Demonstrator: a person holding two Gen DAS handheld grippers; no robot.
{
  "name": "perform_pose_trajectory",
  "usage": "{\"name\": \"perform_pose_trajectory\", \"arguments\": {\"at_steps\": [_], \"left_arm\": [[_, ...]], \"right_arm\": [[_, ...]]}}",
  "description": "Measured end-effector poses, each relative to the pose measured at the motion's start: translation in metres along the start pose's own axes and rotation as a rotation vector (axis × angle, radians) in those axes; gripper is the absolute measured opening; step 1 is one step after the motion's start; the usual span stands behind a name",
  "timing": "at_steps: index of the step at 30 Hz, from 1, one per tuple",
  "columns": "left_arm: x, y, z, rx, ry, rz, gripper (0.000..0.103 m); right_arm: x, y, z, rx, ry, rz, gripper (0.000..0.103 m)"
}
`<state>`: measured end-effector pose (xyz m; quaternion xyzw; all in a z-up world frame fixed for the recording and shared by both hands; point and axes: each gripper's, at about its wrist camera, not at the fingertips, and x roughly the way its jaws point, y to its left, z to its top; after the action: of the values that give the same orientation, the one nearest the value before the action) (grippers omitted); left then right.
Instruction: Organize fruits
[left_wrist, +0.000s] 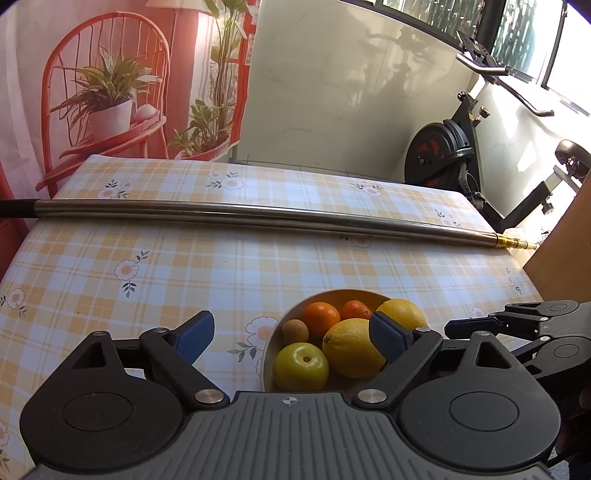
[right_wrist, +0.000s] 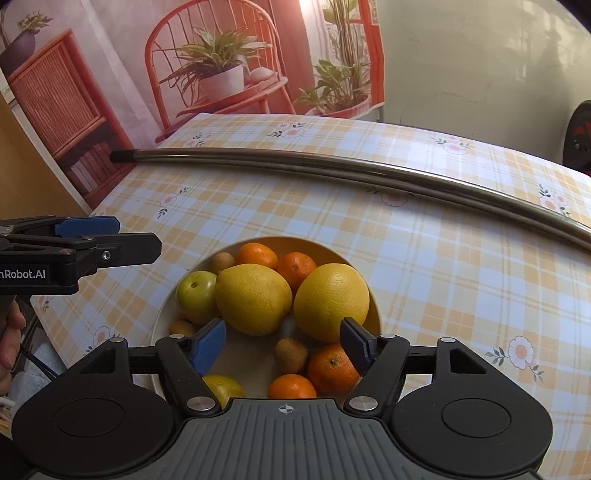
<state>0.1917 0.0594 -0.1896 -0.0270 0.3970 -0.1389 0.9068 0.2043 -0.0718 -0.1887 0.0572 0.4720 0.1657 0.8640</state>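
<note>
A cream bowl (right_wrist: 347, 254) on the checked tablecloth holds two lemons (right_wrist: 253, 297), (right_wrist: 330, 301), several mandarins (right_wrist: 332, 367), a green apple (right_wrist: 195, 295), kiwis (right_wrist: 290, 354) and a yellow fruit (right_wrist: 221, 387). My right gripper (right_wrist: 282, 347) is open and empty, hovering just above the bowl's near side. My left gripper (left_wrist: 291, 338) is open and empty, left of the bowl (left_wrist: 267, 354); its right finger overlaps a lemon (left_wrist: 351, 347) in view. The left gripper also shows in the right wrist view (right_wrist: 110, 240), the right gripper in the left wrist view (left_wrist: 480, 325).
A long metal pole (left_wrist: 258, 216) lies across the table behind the bowl, also in the right wrist view (right_wrist: 369, 170). A printed backdrop (left_wrist: 110, 81) hangs behind the table. An exercise bike (left_wrist: 454, 155) stands at the far right. A brown board (left_wrist: 561, 251) stands at the right edge.
</note>
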Motion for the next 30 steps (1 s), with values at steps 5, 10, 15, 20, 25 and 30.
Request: {"name": "perform_pose_trajectory", "arguments": {"at_steps": [5,10,15,20,25,30], "left_arm": [[0.001,0.001,-0.001,-0.028,0.015,-0.020,0.099],[-0.003,-0.001,0.000,-0.026,-0.001,-0.007,0.103],[-0.010,-0.005,0.005,-0.021,-0.016,-0.007,0.103],[-0.032,-0.014,0.022,0.006,-0.084,-0.013,0.103],[-0.067,-0.027,0.045,0.031,-0.202,-0.012,0.103],[-0.102,-0.043,0.066,0.054,-0.321,-0.016,0.103]], "right_arm": [[-0.006,-0.005,-0.001,0.022,-0.019,0.007,0.095],[-0.011,-0.010,-0.002,0.045,-0.036,0.004,0.102],[-0.019,-0.014,-0.002,0.070,-0.065,-0.003,0.103],[-0.037,-0.018,0.004,0.097,-0.119,-0.033,0.103],[-0.075,-0.020,0.021,0.115,-0.224,-0.057,0.103],[-0.120,-0.018,0.044,0.108,-0.328,-0.124,0.103]]}}
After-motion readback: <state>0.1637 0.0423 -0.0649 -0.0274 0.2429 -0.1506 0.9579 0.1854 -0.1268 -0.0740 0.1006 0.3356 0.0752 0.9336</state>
